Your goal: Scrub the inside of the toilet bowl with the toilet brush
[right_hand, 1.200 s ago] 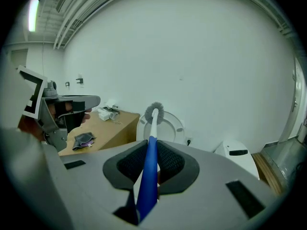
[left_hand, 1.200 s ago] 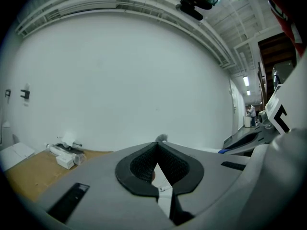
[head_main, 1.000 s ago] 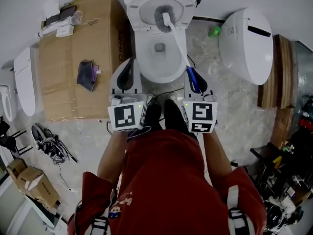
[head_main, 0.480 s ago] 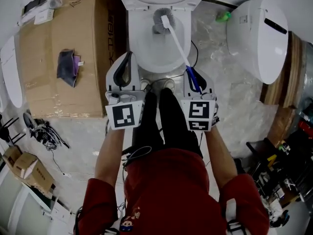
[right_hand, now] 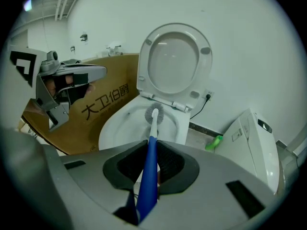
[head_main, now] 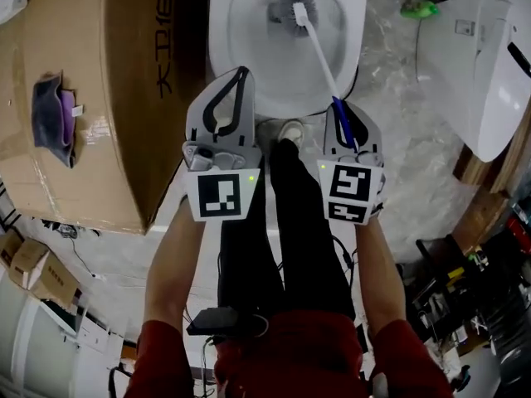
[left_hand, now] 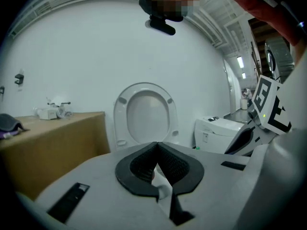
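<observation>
Right hand-held gripper [head_main: 344, 110] holds the toilet brush [head_main: 319, 52] inside the toilet bowl [head_main: 220, 31].
Its jaws are clamped on the brush's blue handle, and the white shaft runs up toward 11 o'clock, so the grey bristle head rests against the bowl's inner wall at its 12 o'clock side, under the raised seat. The left hand-held gripper [head_main: 239, 73] hovers at the bowl's 7 o'clock rim, jaws together on nothing. A cardboard box [head_main: 83, 98] stands at the bowl's 9 o'clock.
</observation>
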Demonstrator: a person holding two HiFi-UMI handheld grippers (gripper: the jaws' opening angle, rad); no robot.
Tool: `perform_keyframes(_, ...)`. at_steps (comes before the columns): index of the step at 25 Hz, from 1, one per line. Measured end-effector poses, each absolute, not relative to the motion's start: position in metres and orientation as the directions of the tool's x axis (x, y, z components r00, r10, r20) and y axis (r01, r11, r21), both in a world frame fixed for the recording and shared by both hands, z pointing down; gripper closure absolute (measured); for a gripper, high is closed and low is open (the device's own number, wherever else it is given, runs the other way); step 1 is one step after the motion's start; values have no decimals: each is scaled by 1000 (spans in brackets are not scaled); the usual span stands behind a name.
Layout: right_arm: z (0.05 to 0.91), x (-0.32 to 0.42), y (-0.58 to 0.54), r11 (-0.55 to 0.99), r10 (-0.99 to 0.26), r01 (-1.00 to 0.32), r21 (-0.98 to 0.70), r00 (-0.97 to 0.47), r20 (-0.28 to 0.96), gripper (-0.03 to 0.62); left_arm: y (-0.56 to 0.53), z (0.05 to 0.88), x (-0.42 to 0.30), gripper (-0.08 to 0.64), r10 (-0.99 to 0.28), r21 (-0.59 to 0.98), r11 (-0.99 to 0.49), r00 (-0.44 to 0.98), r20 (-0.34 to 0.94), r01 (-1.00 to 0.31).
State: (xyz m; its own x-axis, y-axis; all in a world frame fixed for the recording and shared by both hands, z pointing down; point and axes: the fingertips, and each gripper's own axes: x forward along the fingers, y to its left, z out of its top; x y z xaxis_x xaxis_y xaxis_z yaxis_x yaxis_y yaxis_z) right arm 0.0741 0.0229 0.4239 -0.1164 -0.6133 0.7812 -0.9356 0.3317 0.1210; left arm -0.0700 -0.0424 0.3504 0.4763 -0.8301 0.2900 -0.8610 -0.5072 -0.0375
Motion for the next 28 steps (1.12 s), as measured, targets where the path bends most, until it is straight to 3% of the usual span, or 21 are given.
perform_keyframes(9,494,76,20,291,-580,-947,136,-61,812,529,-41,417,-86,548,-841,75,-434,434,323,-898)
perform_keyframes(28,499,66,-33,261,-595,-946,193,0,804,529,-51,414,-104,548,-826,81,-444,443,348,-892)
